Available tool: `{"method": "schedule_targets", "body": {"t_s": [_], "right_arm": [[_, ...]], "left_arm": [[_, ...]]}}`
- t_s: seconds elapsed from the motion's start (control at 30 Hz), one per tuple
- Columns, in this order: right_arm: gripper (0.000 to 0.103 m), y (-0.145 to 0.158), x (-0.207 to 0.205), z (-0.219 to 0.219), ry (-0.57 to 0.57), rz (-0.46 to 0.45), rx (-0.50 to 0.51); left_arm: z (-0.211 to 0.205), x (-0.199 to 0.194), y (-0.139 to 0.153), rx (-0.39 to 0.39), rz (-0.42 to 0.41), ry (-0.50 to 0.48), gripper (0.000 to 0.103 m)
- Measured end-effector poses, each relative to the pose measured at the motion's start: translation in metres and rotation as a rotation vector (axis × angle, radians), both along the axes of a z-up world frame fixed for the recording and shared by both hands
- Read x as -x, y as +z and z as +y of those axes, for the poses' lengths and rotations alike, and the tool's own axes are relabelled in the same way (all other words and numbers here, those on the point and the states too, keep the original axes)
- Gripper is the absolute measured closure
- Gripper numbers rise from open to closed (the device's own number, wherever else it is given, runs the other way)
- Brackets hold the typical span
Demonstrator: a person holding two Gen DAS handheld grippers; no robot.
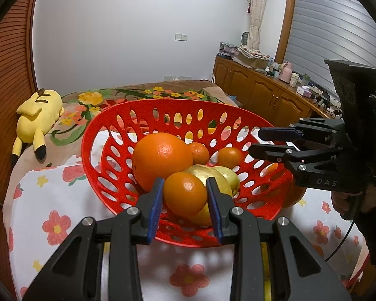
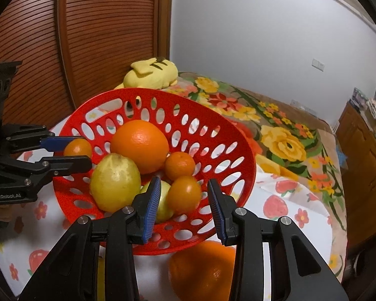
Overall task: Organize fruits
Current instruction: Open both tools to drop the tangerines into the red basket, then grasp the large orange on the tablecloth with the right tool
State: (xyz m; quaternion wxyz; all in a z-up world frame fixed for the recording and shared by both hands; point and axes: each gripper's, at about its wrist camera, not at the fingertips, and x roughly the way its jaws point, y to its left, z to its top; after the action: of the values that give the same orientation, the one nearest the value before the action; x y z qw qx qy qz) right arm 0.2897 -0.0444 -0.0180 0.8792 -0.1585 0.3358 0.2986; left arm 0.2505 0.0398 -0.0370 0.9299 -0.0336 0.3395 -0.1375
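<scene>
The basket (image 1: 100,135) is bright red, pierced with oval holes. In it lie oranges (image 1: 161,160) in deep orange and lemons (image 2: 115,183) in pale, mottled yellow. The cloth (image 1: 62,225) is white, printed with red flowers and strawberries. The blanket (image 2: 283,135) is tan with yellow and red blooms and green leaves. The plush (image 1: 37,120) is yellow with brown stripes. The gripper pads (image 1: 154,208) are blue on black.

Two wrist views, aimed downward at close range

The red basket (image 1: 105,135) (image 2: 240,150) is seen from opposite sides, and each gripper is caught at the other view's edge.
</scene>
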Motion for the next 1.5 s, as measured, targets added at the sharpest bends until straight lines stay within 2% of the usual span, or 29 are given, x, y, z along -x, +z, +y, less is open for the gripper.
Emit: {"method": "schedule_targets", "body": {"t_s": [0.8,0.87,0.93,1.37,1.5], "right_arm": [[0.065,0.008,0.006,-0.006,-0.011,-0.012,-0.028],[0.065,0.010,0.007,-0.006,-0.014,-0.014,-0.033],[0.065,0.011,0.009,-0.008,-0.018,-0.014,-0.040],[0.060,0.017,0.025,-0.039,-0.079,-0.017,-0.089],[0.056,0.016,0.029,-0.049,-0.099,-0.007,-0.100]], "left_arm": [[0.007,-0.005,0.000,-0.009,-0.004,0.026,0.072],[0.008,-0.005,0.001,-0.009,-0.009,0.029,0.067],[0.009,-0.004,0.001,-0.005,-0.006,0.033,0.058],[0.007,0.011,0.011,-0.014,-0.010,0.046,0.049],[0.004,0.019,0.017,-0.014,-0.019,0.046,0.048]]}}
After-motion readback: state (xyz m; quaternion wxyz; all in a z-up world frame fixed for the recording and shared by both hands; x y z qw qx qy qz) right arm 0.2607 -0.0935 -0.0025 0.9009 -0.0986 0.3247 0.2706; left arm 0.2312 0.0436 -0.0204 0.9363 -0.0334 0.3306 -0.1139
